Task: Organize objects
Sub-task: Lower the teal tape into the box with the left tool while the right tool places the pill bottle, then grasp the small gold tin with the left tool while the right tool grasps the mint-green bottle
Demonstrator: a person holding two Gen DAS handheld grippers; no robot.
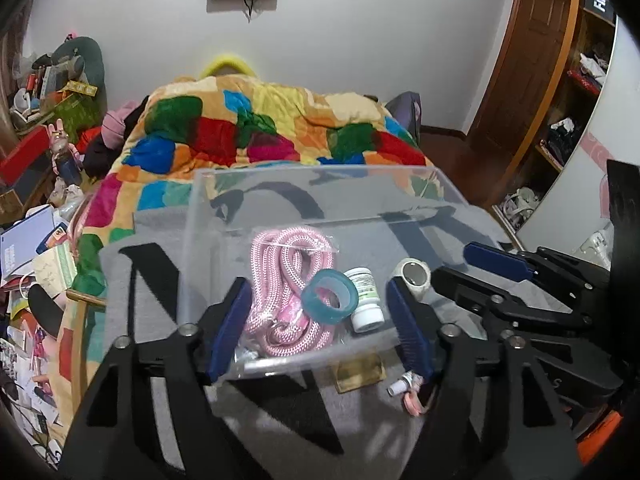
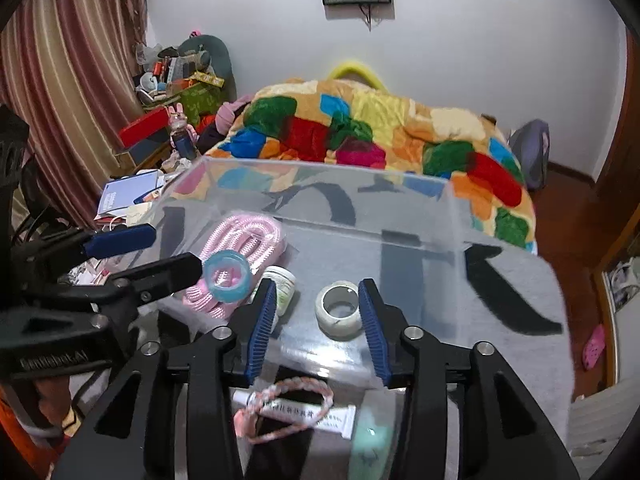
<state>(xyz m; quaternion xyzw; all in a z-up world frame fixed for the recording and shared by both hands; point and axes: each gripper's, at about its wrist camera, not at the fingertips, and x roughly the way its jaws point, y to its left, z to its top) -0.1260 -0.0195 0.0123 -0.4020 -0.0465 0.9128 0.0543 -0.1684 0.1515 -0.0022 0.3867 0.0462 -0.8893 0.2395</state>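
A clear plastic box (image 1: 208, 216) (image 2: 440, 208) stands on a grey cloth with black letters. Inside lie a bagged pink rope (image 1: 280, 256) (image 2: 248, 236), a blue tape roll (image 1: 330, 297) (image 2: 228, 276), a white jar (image 1: 366, 300) (image 2: 282, 284) and a whitish tape roll (image 1: 414, 276) (image 2: 340, 310). My left gripper (image 1: 320, 328) is open over the rope and blue roll, holding nothing. My right gripper (image 2: 318, 328) is open around the whitish roll without closing on it. A pink braided bracelet (image 2: 280, 404) (image 1: 414, 404) and a white tube (image 2: 304, 412) (image 1: 402, 384) lie in front of the box.
A colourful patchwork blanket (image 1: 260, 128) (image 2: 380, 132) covers the bed behind the box. Cluttered papers and boxes (image 1: 32, 248) crowd the left side. A wooden door and shelves (image 1: 552, 80) stand at right. A mint-green object (image 2: 372, 448) lies near the tube.
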